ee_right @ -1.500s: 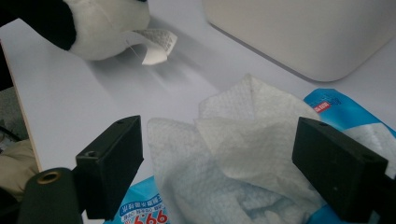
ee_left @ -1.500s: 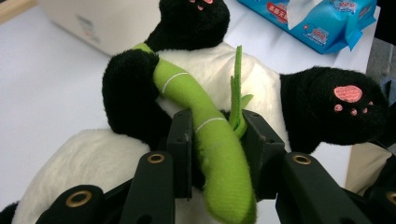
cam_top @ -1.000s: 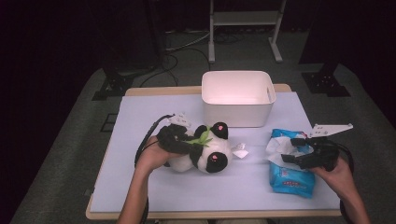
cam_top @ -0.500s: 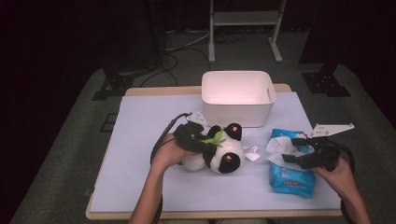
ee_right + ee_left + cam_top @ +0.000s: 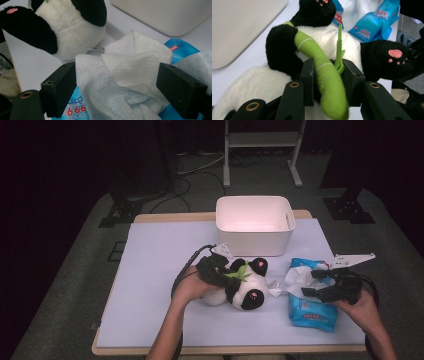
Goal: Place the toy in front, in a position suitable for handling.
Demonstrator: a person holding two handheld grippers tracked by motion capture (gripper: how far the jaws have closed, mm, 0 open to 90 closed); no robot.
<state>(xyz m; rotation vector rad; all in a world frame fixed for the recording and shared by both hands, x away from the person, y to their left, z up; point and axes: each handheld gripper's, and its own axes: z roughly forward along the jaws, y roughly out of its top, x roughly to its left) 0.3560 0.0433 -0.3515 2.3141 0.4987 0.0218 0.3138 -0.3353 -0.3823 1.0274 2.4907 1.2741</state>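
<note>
Dark floor and black stands surround a wooden table [image 5: 150, 217] covered by a pale lilac mat. At the middle of the far edge stands a white rectangular plastic bin [image 5: 254, 224], seen as a pale wall in both gripper views.

Near the centre of the table, a little toward the near edge, lies a black-and-white plush panda [image 5: 244, 285] on its side, with pink paw pads and a green felt bamboo stalk [image 5: 322, 72] across its chest. The left gripper [image 5: 216, 270] is clamped on that stalk: in the left gripper view its two black jaws press on the green stem from both sides, with the panda's white belly just behind. The person's left hand [image 5: 192, 289] holds this tool on the panda's left side.

Toward the right edge lies a blue plastic pack of wet wipes [image 5: 311, 306], with a crumpled white wipe [image 5: 130, 72] sticking up from its top. The right gripper [image 5: 320, 282] hovers over the pack; its jaws stand wide apart on either side of the wipe, and I cannot tell whether they touch it. The panda lies just beside the pack, a small white tag between them.
</note>
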